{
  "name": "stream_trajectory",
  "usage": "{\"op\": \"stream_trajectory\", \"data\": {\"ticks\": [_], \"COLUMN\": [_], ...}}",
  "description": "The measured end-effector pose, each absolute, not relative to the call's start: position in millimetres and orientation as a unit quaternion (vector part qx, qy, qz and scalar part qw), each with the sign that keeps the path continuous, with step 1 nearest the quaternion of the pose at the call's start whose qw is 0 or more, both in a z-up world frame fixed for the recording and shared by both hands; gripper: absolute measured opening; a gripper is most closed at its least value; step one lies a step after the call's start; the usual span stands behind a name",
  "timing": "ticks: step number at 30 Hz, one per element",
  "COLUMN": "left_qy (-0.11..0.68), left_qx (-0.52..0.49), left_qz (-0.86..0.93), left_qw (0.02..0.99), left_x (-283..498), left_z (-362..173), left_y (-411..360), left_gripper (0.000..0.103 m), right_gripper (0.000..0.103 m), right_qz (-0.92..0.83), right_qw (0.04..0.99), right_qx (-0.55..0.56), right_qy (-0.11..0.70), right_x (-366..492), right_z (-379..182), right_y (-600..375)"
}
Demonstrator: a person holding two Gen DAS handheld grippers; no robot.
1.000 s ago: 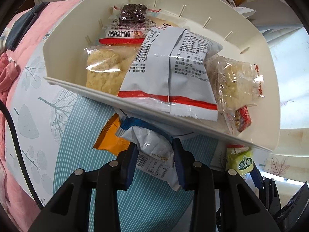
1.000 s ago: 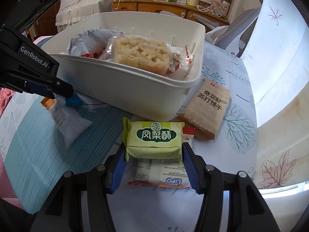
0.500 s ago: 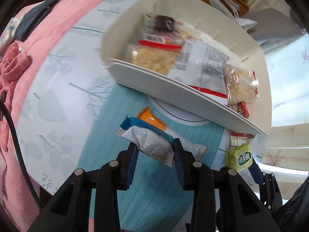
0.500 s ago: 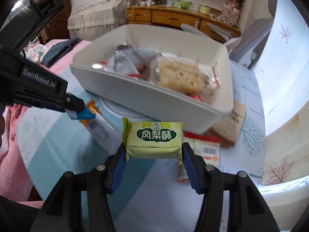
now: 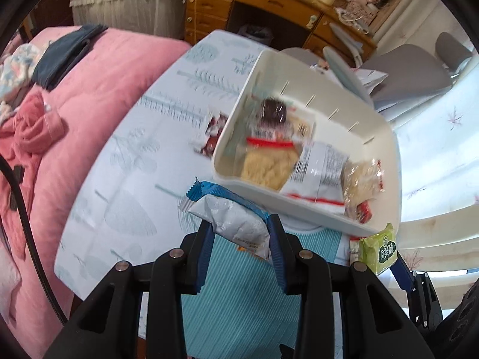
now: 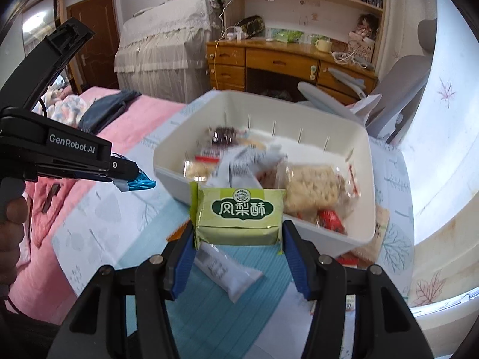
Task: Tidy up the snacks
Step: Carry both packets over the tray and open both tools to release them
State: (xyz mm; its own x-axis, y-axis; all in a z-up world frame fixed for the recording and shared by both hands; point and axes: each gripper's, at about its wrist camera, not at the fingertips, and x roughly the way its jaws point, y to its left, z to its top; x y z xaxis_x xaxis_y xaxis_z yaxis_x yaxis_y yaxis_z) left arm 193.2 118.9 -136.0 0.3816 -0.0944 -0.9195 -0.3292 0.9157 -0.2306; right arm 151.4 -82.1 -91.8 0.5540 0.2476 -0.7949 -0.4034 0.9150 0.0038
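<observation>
My left gripper (image 5: pixel 239 239) is shut on a white snack packet with a blue end (image 5: pixel 230 215), held in the air near the front left corner of the white bin (image 5: pixel 389 161). The bin holds several wrapped snacks. My right gripper (image 6: pixel 236 239) is shut on a green pineapple-cake packet (image 6: pixel 239 212), raised in front of the bin (image 6: pixel 363 197). The left gripper with its blue-ended packet (image 6: pixel 140 183) shows at the left of the right wrist view. The green packet (image 5: pixel 380 249) shows at the lower right of the left wrist view.
A white packet (image 6: pixel 227 272) and an orange packet (image 6: pixel 176 230) lie on the teal mat (image 6: pixel 209 308) below my grippers. A brown cracker pack (image 6: pixel 378 230) lies right of the bin, a red wrapper (image 5: pixel 214 134) left of it. A pink quilt (image 5: pixel 98 80) borders the table's left edge.
Both grippers have risen and pulled back with their packets. The bin now looks farther and lower, and more of the room shows behind it.
</observation>
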Motion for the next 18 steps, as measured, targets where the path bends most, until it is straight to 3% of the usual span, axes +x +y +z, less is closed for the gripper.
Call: {"op": "stream_trajectory", "data": {"ticks": [18], "left_qy": [0.535], "left_qx": [-0.138], "left_qz": [-0.026], "left_qw": [0.833], "left_x": [258.9], "left_z": [-128.7], "left_y": [123.7], "left_gripper": [0.035], "right_gripper": [0.056], "right_qz": [0.03], "right_qw": [0.904], "right_qx": [-0.032], "right_qy": [0.425], "right_x": [194.7], "right_z": [-70.3], "right_y": [-90.0]}}
